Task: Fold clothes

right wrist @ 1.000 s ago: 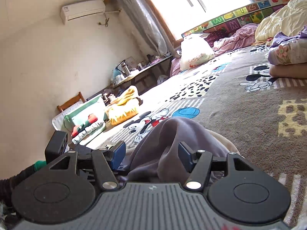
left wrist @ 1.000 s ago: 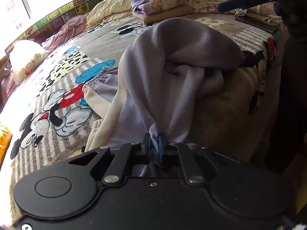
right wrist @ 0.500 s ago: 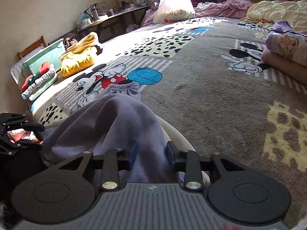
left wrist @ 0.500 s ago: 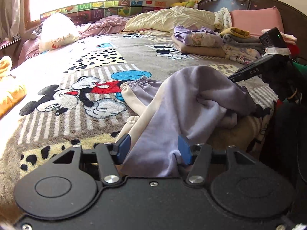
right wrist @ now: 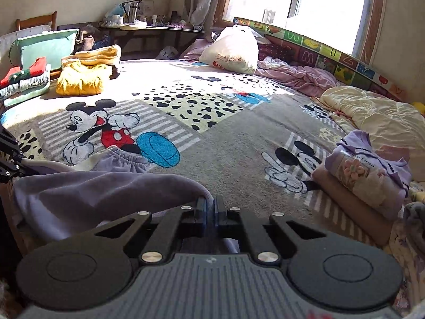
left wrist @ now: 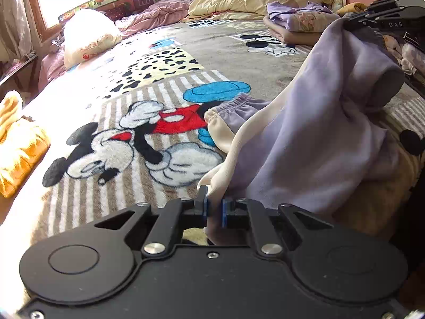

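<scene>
The lavender garment (left wrist: 313, 122) is being held up over the cartoon blanket (left wrist: 148, 85) on the bed, its cloth clamped between the jaws of the left gripper (left wrist: 213, 210) and the right gripper (right wrist: 211, 207).

The left claw (left wrist: 213, 210) pinches an edge of the lavender trousers (left wrist: 313, 138), and the fabric behind its pads is hidden by the black body. In the right wrist view the right claw (right wrist: 211, 208) covers the spot it grips — only a thin fold shows. The folded stack (right wrist: 364, 183) runs off the right edge, and the items on the far desk (right wrist: 148, 28) are too small to tell apart.
</scene>
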`<state>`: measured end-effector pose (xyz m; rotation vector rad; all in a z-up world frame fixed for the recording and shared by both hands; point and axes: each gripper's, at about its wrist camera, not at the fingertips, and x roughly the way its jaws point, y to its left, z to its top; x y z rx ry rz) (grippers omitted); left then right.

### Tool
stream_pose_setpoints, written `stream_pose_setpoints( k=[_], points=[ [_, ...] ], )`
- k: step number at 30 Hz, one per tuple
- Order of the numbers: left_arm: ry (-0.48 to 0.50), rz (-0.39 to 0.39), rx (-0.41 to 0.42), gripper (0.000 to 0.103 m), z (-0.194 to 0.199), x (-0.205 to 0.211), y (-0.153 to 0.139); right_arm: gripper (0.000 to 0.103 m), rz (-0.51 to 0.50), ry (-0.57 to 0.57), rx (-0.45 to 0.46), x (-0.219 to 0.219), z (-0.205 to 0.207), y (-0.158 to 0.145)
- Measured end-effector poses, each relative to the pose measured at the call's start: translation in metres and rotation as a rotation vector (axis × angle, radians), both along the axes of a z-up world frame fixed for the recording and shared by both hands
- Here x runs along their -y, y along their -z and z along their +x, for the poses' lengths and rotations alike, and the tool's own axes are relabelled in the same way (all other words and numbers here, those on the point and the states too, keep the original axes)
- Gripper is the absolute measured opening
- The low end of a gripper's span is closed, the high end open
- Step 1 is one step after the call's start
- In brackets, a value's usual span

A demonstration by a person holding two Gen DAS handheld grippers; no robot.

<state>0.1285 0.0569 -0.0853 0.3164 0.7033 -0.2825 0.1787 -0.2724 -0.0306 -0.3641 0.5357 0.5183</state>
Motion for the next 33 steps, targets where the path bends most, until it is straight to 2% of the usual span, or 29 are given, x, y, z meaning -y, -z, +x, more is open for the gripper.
stream_pose_setpoints(
  k=[4,8,10,12,16,20,23,26,28,30,31,33],
  points=[
    [-0.125,0.075,0.133,0.008,0.041,-0.002,-0.025,0.007,-0.101,0.025,0.178,-0.02,0.02,-0.021],
    [-0.306,0.133,0.353,0.008,0.063,-0.004,-0.046,0.006,-0.156,0.068,0.38,-0.04,0.03,-0.028],
    [-0.321,0.168,0.413,0.008,0.061,-0.001,-0.042,0.006,-0.175,0.097,0.498,-0.047,0.028,-0.024],
    [-0.284,0.201,0.416,0.008,0.051,0.003,-0.028,0.006,-0.2,0.113,0.594,-0.054,0.023,-0.016],
    [-0.145,0.297,0.362,0.008,0.017,0.009,0.009,0.006,-0.286,0.016,0.544,-0.052,0.011,0.02],
    [0.008,0.35,0.299,0.007,-0.027,0.007,0.032,0.006,-0.35,-0.078,0.449,-0.026,-0.019,0.053],
    [0.137,0.384,0.224,0.007,-0.051,0.005,0.042,0.006,-0.375,-0.128,0.406,-0.008,-0.048,0.064],
    [0.254,0.451,0.132,0.007,-0.065,0.008,0.056,0.006,-0.402,-0.186,0.355,0.005,-0.072,0.073],
    [0.293,0.477,0.091,0.007,-0.071,0.009,0.057,0.006,-0.419,-0.245,0.246,0.006,-0.079,0.076],
    [0.317,0.432,0.024,0.01,-0.073,0.003,0.044,0.007,-0.455,-0.308,0.176,0.001,-0.093,0.08],
    [0.326,0.392,-0.005,0.018,-0.073,-0.001,0.036,0.007,-0.459,-0.322,0.129,0.0,-0.094,0.079],
    [0.337,0.306,-0.023,0.023,-0.074,-0.011,0.017,0.006,-0.465,-0.35,0.03,-0.002,-0.095,0.076]
  ],
)
